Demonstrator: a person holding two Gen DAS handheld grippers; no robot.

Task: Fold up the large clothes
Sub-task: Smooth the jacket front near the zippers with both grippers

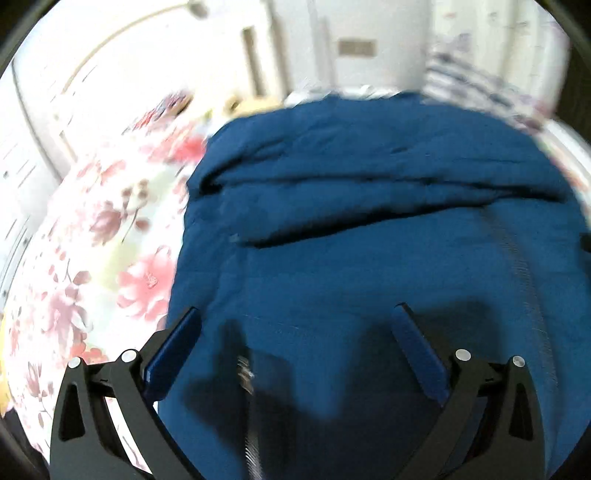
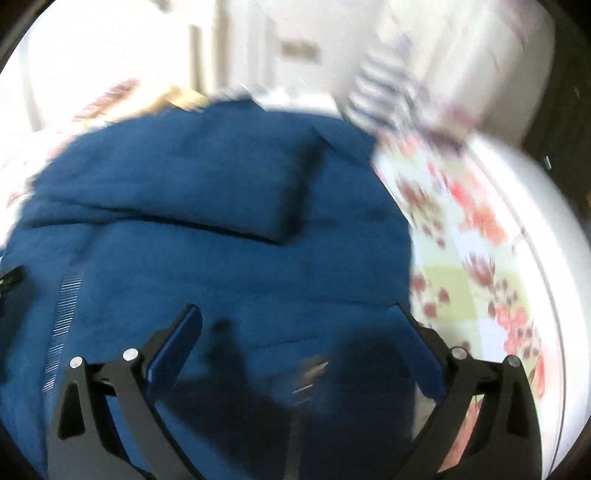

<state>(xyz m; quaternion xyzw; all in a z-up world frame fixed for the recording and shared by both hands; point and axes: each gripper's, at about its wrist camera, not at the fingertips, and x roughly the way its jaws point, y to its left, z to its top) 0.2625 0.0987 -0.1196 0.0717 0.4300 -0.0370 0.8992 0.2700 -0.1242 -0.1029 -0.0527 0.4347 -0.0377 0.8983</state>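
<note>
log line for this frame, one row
left gripper: open, empty | right gripper: open, empty | jacket: partly folded on floral sheet

Spread across a bed [image 1: 92,258], with a sleeve folded over the chest: a jacket [image 1: 369,229]. Down the front of the jacket, a zipper [image 1: 517,273], right of centre in the left wrist view, left of centre in the right wrist view. Above the near part of the jacket, both pairs of tongs, parted wide with nothing between: left tongs [image 1: 299,317] near the left edge of the jacket, right tongs [image 2: 295,317] near its right edge. Beyond the far right corner of the jacket, a striped cloth [image 2: 388,85]. Behind the bed, a wall [image 1: 351,22].
</note>
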